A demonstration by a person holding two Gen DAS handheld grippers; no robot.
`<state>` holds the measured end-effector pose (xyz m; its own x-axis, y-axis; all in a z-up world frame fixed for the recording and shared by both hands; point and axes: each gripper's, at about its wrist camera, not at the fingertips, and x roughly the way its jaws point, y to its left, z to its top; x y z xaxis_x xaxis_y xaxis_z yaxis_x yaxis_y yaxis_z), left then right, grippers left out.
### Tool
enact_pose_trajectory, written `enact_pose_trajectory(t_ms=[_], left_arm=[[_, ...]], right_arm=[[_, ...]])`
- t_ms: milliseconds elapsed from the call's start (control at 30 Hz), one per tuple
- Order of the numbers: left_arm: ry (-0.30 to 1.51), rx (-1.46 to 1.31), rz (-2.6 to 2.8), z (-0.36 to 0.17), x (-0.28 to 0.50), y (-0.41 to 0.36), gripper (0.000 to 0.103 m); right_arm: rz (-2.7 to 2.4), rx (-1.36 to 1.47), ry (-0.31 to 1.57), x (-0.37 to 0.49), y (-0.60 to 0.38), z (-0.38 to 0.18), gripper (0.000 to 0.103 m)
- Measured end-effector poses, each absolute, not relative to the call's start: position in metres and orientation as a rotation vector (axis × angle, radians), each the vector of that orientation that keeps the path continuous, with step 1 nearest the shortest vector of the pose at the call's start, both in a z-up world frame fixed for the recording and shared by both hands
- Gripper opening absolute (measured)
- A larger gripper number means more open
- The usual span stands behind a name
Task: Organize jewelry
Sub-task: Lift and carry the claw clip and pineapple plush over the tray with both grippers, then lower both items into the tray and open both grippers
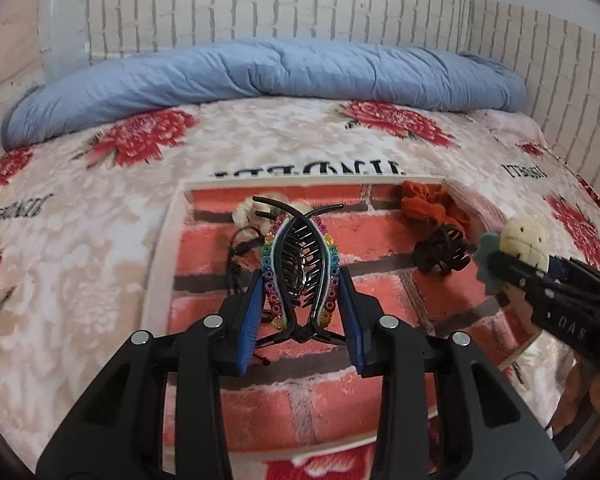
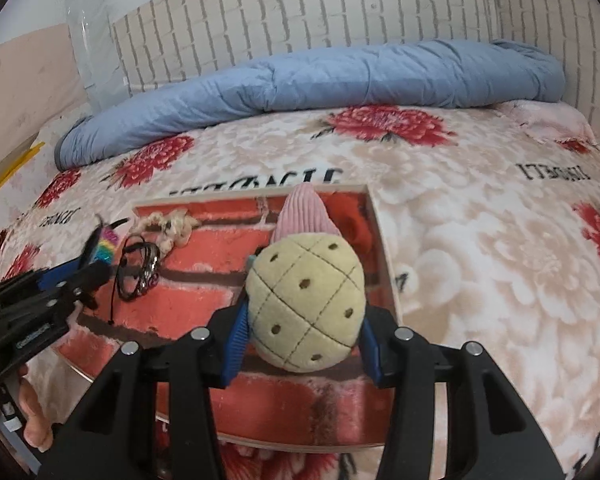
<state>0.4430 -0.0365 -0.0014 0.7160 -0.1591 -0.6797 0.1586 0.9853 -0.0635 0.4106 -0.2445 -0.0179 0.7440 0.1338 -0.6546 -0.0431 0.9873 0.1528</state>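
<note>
Fingers of the left gripper (image 1: 300,300) clamp a rainbow-beaded black banana hair clip (image 1: 298,268), long axis pointing away, above the brick-patterned board (image 1: 300,412) on the bed. Right gripper (image 2: 300,340) clamps a cream plush pineapple-shaped hair accessory (image 2: 306,308) above the board's right side.

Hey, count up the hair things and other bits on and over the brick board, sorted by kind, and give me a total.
Hair clips: 2, the beaded clip and the black claw clip.
Scrunchies: 3, cream, orange, pink.
Plush pineapple: 1.
Black cord bundle: 1.
Total: 7.
</note>
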Motion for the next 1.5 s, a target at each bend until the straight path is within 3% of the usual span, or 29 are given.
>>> enact_pose_trajectory(t_ms=[933,1067,1200,1333,1500], left_arm=[[0.827,-0.029,-0.144,-0.035,0.467,-0.027,0.036],[0.832,-0.037,-0.134,-0.036,0.468,-0.025,0.047],[0.833,-0.039,-0.130,-0.036,0.467,-0.025,0.050],[0.825,-0.039,-0.123,-0.034,0.466,-0.024,0.060],[0.802,-0.042,-0.115,-0.030,0.463,-0.022,0.070]], right_arm=[[0.060,0.073,0.792,0.431,-0.245,-0.048,0.049],[0.057,0.060,0.797,0.431,-0.242,-0.050,0.051],[0.054,0.048,0.800,0.432,-0.241,-0.051,0.052],[0.064,0.046,0.799,0.431,-0.241,-0.051,0.055],[0.057,0.021,0.782,0.428,-0.238,-0.047,0.069]])
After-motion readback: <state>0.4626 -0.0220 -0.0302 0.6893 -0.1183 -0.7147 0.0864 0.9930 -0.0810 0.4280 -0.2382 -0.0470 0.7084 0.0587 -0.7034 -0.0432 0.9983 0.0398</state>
